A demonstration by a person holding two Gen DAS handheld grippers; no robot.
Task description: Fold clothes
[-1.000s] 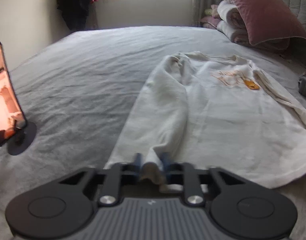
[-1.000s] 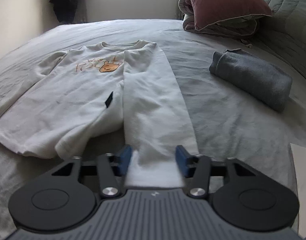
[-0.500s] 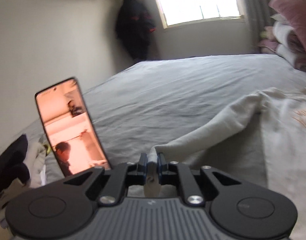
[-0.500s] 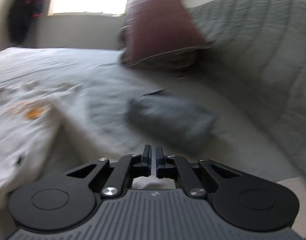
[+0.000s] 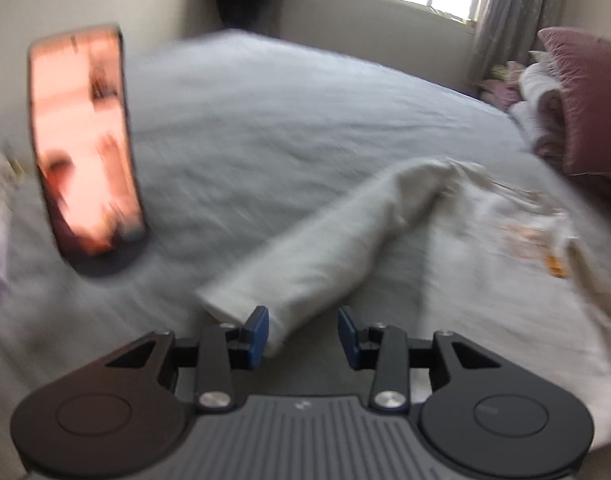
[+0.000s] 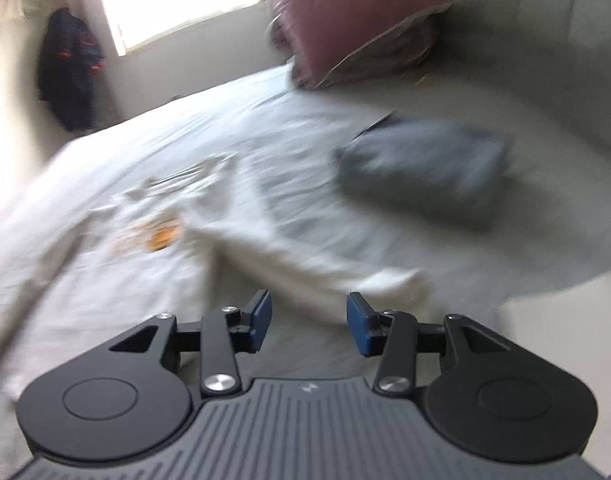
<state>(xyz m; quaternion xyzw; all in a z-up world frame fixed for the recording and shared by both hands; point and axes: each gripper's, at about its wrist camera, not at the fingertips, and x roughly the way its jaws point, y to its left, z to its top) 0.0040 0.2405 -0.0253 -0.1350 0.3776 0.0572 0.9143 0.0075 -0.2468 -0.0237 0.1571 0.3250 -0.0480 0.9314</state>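
Both claws agape, L [image 5: 303, 330] R [image 6: 308, 322]; sweatshirt [image 5: 445, 280] flat.

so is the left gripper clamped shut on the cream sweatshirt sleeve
No, the left gripper has its blue pads spread apart, and the cream sweatshirt sleeve lies loose on the grey bedsheet.

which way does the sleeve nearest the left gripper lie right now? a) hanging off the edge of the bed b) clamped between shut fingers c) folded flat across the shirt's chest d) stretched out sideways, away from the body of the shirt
d: in the left wrist view the white sleeve runs out from the shirt body onto the bare grey bedsheet, its cuff lying loose just ahead of the open left gripper.
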